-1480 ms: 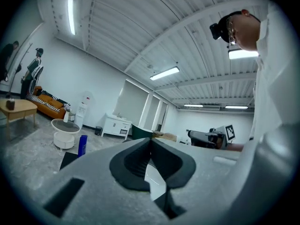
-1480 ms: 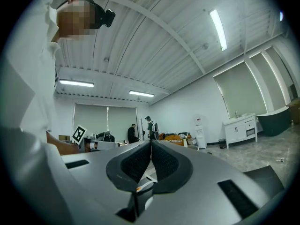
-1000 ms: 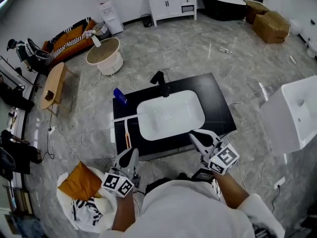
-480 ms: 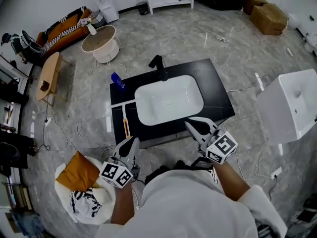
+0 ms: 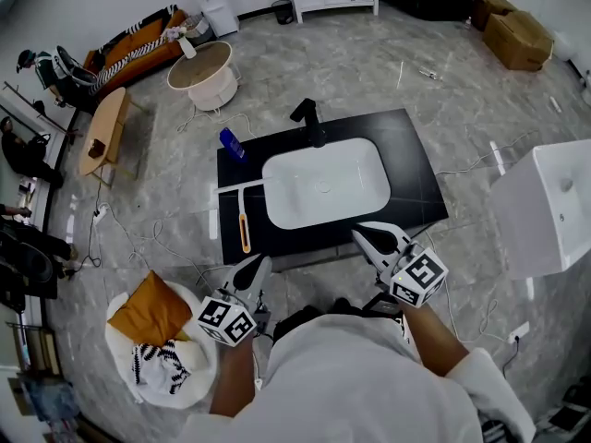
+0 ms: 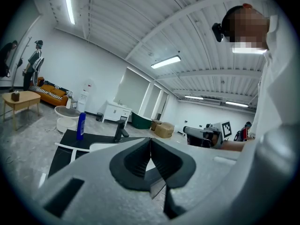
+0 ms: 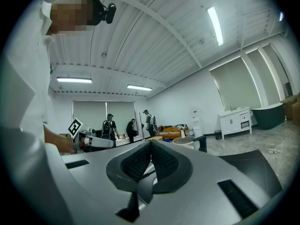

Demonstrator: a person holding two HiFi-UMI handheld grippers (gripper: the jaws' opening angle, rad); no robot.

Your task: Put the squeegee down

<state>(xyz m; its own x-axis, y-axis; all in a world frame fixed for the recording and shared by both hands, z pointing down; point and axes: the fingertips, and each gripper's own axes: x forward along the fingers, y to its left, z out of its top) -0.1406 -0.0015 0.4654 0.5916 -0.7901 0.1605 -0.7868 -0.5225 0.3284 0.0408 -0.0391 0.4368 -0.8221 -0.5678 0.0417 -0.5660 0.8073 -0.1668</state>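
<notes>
The squeegee [image 5: 243,221], a white blade with an orange handle, lies flat on the left part of the black countertop [image 5: 416,183], beside the white sink [image 5: 323,187]. In the left gripper view its white blade [image 6: 68,146] shows at the counter's near left. My left gripper [image 5: 259,266] hovers just off the counter's front edge, shut with nothing in it, a short way from the handle end. My right gripper [image 5: 367,236] is at the front edge right of the sink, also shut and empty. In both gripper views the pads [image 6: 150,149] [image 7: 151,149] meet.
A black faucet [image 5: 309,123] and a blue bottle [image 5: 231,143] stand at the counter's back. A second white basin [image 5: 554,210] is at the right. An orange cushion [image 5: 148,312] on a white seat lies left of me. Cables run over the floor.
Both grippers have drifted slightly along the counter's front edge, still shut and empty. The squeegee has stayed where it lies on the counter.
</notes>
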